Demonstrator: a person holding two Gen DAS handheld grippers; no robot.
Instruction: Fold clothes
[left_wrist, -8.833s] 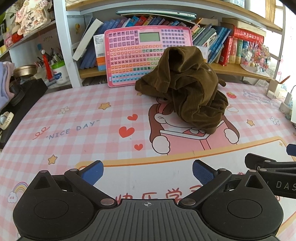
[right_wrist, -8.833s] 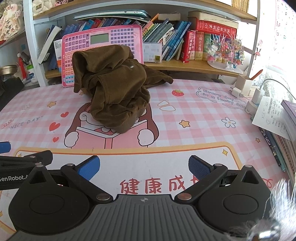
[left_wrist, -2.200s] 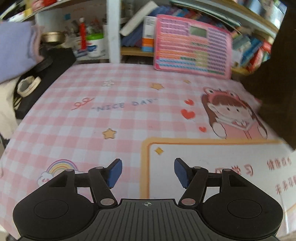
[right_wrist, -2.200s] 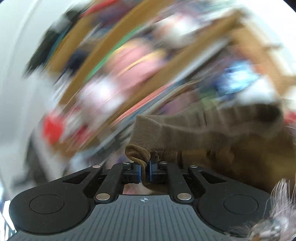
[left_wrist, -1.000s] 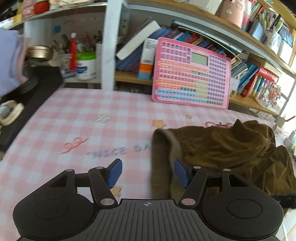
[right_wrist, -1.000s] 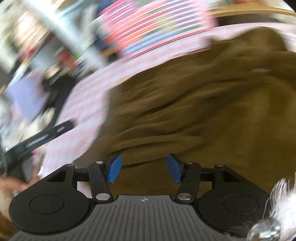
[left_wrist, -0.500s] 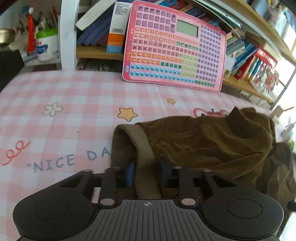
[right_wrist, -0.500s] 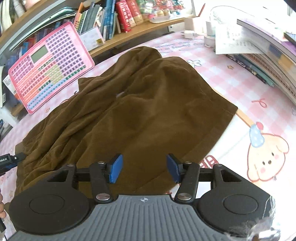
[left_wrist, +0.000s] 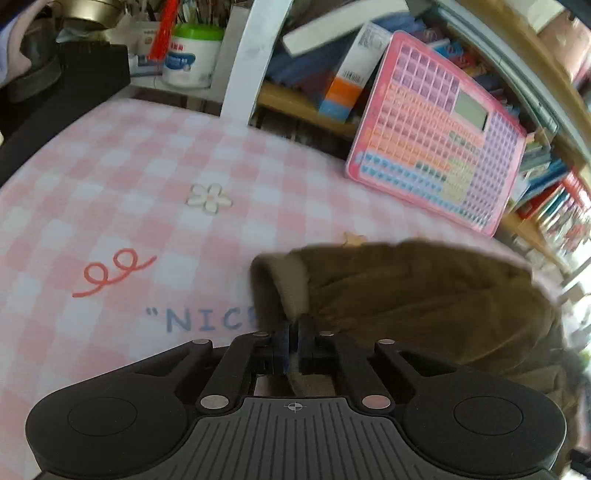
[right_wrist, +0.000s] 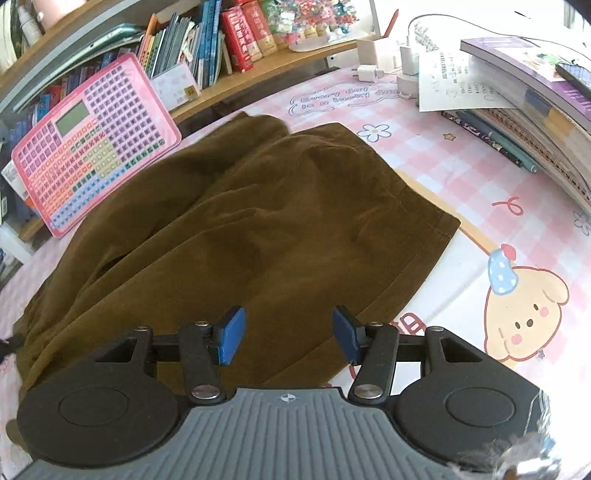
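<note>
Left wrist view: your left gripper (left_wrist: 294, 341) was clamped on the ribbed waistband of one brown corduroy garment (left_wrist: 424, 299). Your right gripper (right_wrist: 288, 338) hung with jaws apart over the same rumpled garment, gripping nothing. It lay spread on the pink checked mat (right_wrist: 436, 155) beside one pink keyboard toy (right_wrist: 92, 162).

I note a pink checked surface (right_wrist: 436, 155) with cartoon prints, a pink keypad board (right_wrist: 92, 147) leaning on the bookshelf (right_wrist: 229, 44), stacked books (right_wrist: 535, 103) at right, and a white tub (left_wrist: 192, 59).
</note>
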